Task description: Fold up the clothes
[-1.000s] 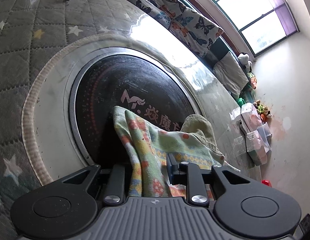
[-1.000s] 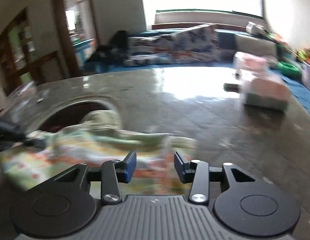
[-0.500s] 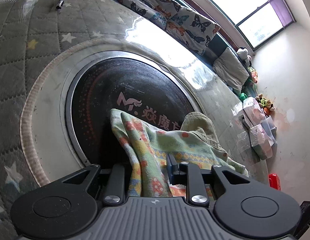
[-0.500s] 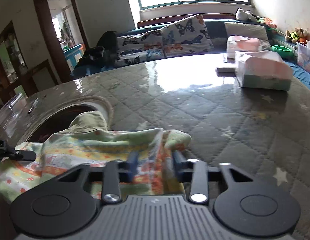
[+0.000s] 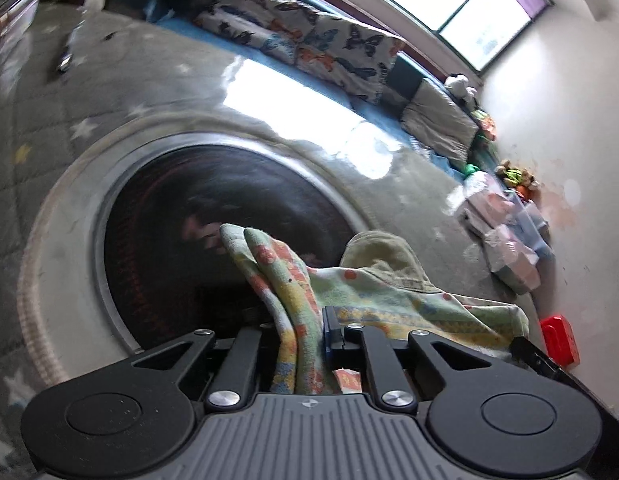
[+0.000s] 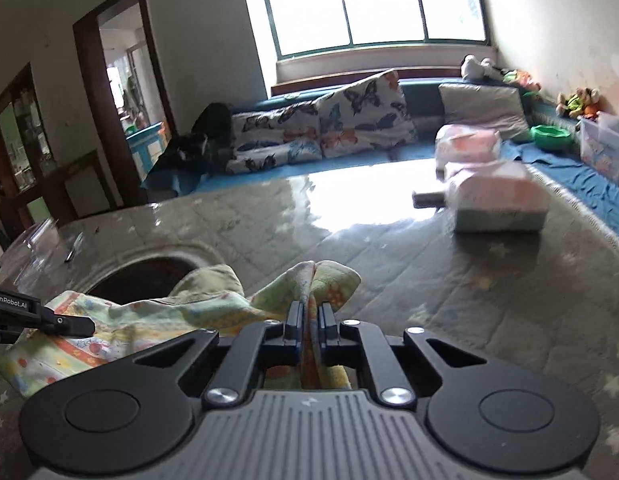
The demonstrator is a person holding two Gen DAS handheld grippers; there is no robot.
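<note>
Patterned garment point(image 6: 149, 320) — pale green cloth with orange and yellow print — lies bunched on the quilted surface point(image 6: 429, 280), partly over a dark round inset point(image 5: 213, 220). My right claw point(image 6: 311, 316) is clamped on one pinched-up fold; my left claw point(image 5: 299, 320) grips another thick fold. Only the right view shows the tissue box point(image 6: 497, 204) and butterfly cushions point(image 6: 361, 120) head-on; only the left view shows the inset's full rim — and a red object point(image 5: 559, 338) at the surface's edge.
</note>
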